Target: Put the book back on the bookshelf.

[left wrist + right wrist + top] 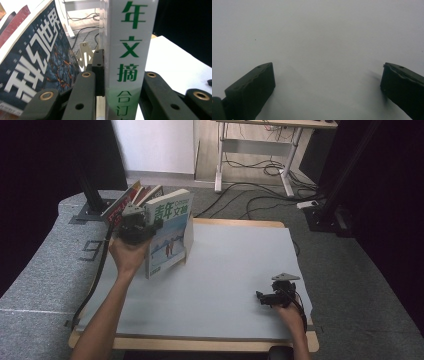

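Several books are seen at the counter's (235, 285) far left corner; an exact count cannot be made. One white book (169, 232) with green lettering is clamped upright by the left hand-held gripper (134, 226). The right hand-held gripper (275, 296) is held wide open, gripping nothing, low over the bare counter.

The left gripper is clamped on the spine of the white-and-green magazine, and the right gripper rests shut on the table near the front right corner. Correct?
Not quite: the right gripper is open, its jaws wide apart over the bare table in the right gripper view. The left gripper does clamp the magazine spine.
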A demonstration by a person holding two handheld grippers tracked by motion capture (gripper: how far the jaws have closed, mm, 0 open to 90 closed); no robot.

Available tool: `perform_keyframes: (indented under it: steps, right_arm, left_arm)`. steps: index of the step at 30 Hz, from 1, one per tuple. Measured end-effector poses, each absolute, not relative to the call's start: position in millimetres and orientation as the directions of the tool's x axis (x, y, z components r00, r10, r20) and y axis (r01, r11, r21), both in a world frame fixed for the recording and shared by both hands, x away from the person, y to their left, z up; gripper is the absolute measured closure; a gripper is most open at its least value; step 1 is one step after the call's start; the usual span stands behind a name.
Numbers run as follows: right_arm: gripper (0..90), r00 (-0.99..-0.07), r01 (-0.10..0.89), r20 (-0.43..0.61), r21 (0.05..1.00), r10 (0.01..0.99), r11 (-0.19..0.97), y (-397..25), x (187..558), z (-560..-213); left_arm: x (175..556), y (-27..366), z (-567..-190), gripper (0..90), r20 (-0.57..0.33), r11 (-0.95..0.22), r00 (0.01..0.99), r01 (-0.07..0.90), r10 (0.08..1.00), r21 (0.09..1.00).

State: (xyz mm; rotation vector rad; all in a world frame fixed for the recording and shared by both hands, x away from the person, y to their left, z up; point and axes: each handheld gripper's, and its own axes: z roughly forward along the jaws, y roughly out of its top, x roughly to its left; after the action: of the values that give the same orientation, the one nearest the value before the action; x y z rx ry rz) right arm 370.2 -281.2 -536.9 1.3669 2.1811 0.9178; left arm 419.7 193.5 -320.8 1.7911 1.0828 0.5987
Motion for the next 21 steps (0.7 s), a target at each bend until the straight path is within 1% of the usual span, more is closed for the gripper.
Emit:
perform_keyframes:
  steps: [10, 17, 21]
  right_arm:
    - [0.0, -0.438, 0.632, 0.006, 0.713, 0.899, 0.303, -281.2, 370.3, -536.9]
    - [0.0, -0.438, 0.631, 0.006, 0.714, 0.899, 0.303, -281.2, 370.3, -537.0]
    - [0.0, -0.438, 0.631, 0.006, 0.714, 0.899, 0.303, -281.3, 370.3, -537.0]
  left_arm:
    - [432.8, 185.3, -328.4, 74.2, -0.052, -0.158, 0.472, 0.394, 0.880, 0.905]
    - [438.9, 177.2, -339.9, 74.2, -0.007, -0.178, 0.469, 0.350, 0.883, 0.920]
    - [441.5, 177.5, -349.6, 74.2, -0.028, -0.156, 0.472, 0.346, 0.881, 0.925]
